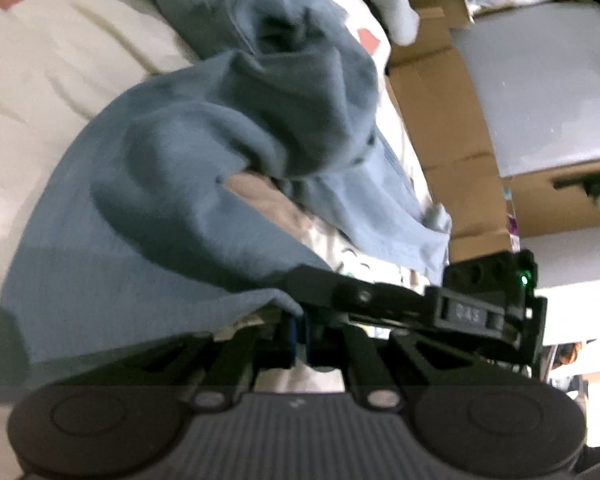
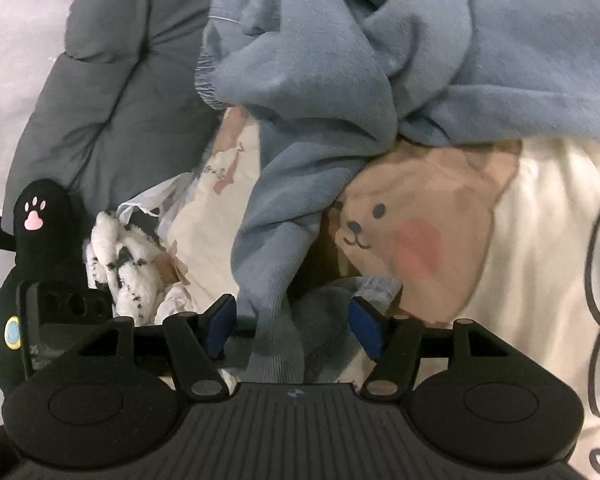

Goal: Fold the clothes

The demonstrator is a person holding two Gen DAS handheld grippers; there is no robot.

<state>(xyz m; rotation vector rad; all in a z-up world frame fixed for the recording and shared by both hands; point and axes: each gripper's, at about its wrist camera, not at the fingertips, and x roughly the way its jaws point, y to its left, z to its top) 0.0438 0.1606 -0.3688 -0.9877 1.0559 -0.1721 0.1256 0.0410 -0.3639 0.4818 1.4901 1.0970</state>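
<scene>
A crumpled blue garment [image 1: 172,200] lies on a cream printed bedsheet [image 1: 60,72]. In the left wrist view my left gripper [image 1: 299,336] has its blue pads together, and the garment's near edge runs into them. A black gripper body with a green light [image 1: 480,312] crosses just in front and hides the very tips. In the right wrist view my right gripper [image 2: 293,326] is open. A long hanging strip of the blue garment [image 2: 276,248] passes between its blue pads [image 2: 220,324] without either pad pressing on it.
A grey quilted cushion [image 2: 112,80] lies at the upper left, with a black plush toy [image 2: 36,216] and a white fluffy spotted thing [image 2: 120,264] below it. The sheet shows a bear print [image 2: 420,232]. Cardboard boxes [image 1: 432,120] and a grey lid [image 1: 540,88] stand past the bed's edge.
</scene>
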